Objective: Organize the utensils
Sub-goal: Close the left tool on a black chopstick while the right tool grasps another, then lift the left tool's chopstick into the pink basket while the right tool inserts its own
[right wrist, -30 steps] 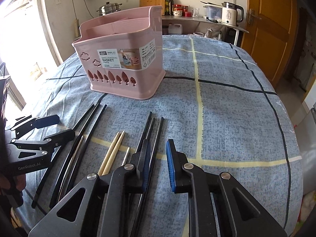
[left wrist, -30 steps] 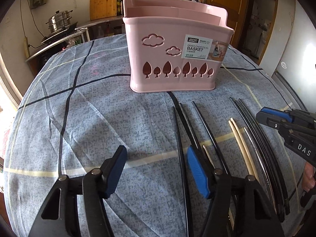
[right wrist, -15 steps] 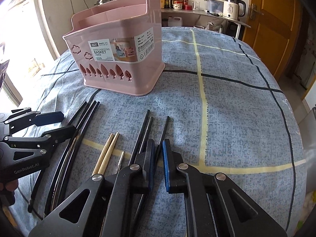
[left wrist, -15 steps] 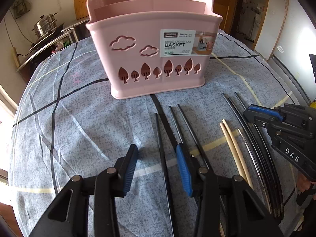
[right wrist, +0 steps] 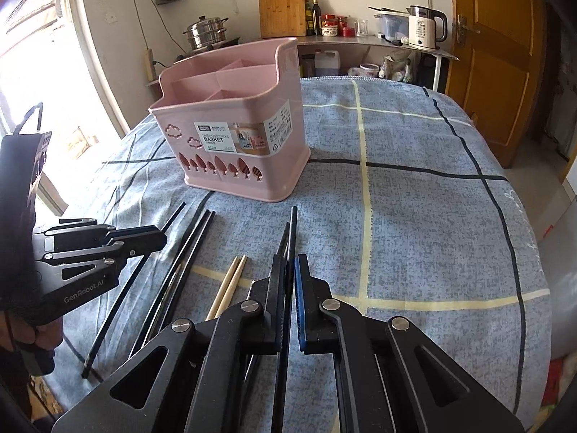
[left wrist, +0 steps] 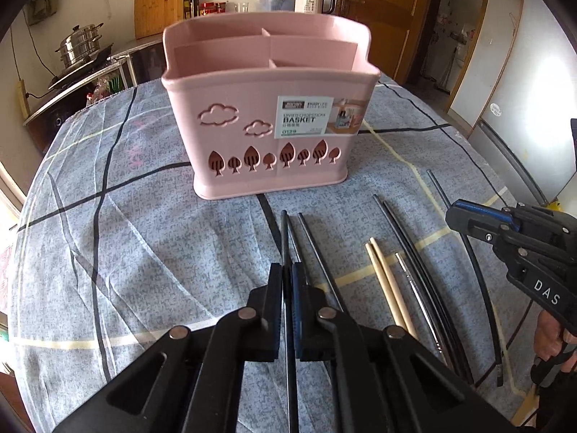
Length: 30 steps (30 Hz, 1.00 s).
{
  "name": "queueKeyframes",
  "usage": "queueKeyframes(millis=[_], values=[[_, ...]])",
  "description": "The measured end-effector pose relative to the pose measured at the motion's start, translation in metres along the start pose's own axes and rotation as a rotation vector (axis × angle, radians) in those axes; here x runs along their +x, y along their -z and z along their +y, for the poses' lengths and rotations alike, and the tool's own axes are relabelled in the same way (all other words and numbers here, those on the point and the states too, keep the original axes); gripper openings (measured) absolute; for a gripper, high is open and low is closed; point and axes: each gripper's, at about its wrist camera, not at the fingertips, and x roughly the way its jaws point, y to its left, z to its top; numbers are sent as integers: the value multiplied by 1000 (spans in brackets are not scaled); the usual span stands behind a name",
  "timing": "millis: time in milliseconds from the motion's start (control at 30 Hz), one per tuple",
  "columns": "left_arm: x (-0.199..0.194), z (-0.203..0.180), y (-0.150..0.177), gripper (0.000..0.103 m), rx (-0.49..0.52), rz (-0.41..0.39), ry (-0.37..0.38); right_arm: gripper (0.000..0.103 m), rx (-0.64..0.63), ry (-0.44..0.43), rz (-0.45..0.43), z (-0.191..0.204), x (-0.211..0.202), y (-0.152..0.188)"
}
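Before pink basket (left wrist: 267,108): each jaw pair clamped on slim black chopstick (left wrist: 285,238), left and right

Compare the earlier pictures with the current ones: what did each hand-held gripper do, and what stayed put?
The left hand-held gripper went from wide open to shut on a black chopstick. The right hand-held gripper narrowed further and now clamps another black chopstick. Both cameras seem to have risen, looking into the pink basket. The basket and the wooden chopsticks stayed put on the tablecloth.
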Motion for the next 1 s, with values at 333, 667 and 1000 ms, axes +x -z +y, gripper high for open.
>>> queueKeyframes(millis=[333,667,1000], values=[[-84,4,-15,5,11,-186,33,5,-19,-46,-117,8,-49,-16],[-135,10,-26,5,15,-313,48,5,-37,-81,-222,12,-93,-31],[-150,24,-46,5,-15,-358,59,5,-65,-80,-299,15,-117,-60]])
